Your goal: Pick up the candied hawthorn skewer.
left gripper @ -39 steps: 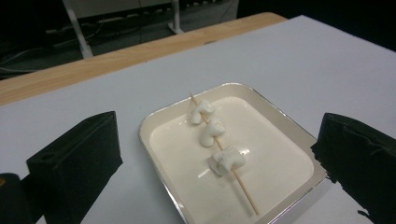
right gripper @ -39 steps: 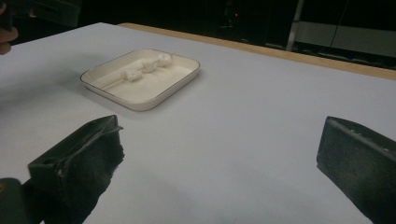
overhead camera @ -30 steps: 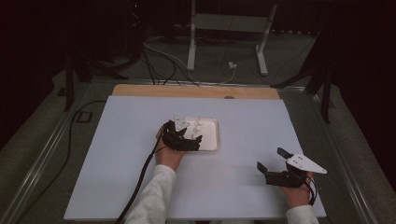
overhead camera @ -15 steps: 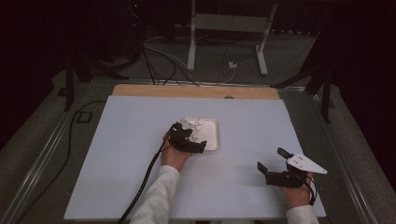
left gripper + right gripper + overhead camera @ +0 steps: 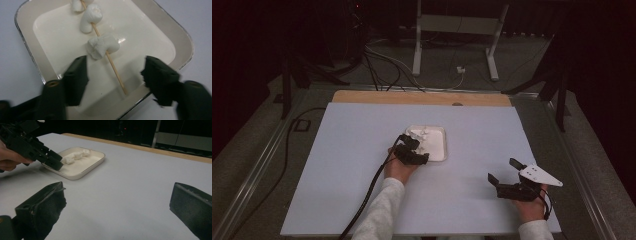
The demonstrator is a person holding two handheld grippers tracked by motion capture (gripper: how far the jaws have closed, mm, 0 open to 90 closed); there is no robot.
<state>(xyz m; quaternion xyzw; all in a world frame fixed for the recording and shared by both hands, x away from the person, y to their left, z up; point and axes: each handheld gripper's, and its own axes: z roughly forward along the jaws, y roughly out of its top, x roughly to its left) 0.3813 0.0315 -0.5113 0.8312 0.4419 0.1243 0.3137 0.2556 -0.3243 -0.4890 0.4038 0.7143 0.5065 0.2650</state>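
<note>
Jaws of the left gripper [image 5: 113, 75] stand about half open after just closing in, straddling the bare end of a wooden skewer [image 5: 116, 73] without pressing on it. The skewer lies slantwise in a white tray [image 5: 180, 37], its marshmallows [image 5: 102, 46] just beyond the jaws. The right gripper [image 5: 507, 172] rests wide open and empty, well apart on the table [image 5: 352, 150].

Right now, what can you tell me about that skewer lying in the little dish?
The skewer is a thin, pale stick that looks like wood. It lies slanted across the shallow cream tray, its bare end near the rim. At least three white, marshmallow-like lumps are threaded on it. The left gripper straddles the bare end, jaws closing, not yet touching.
</note>
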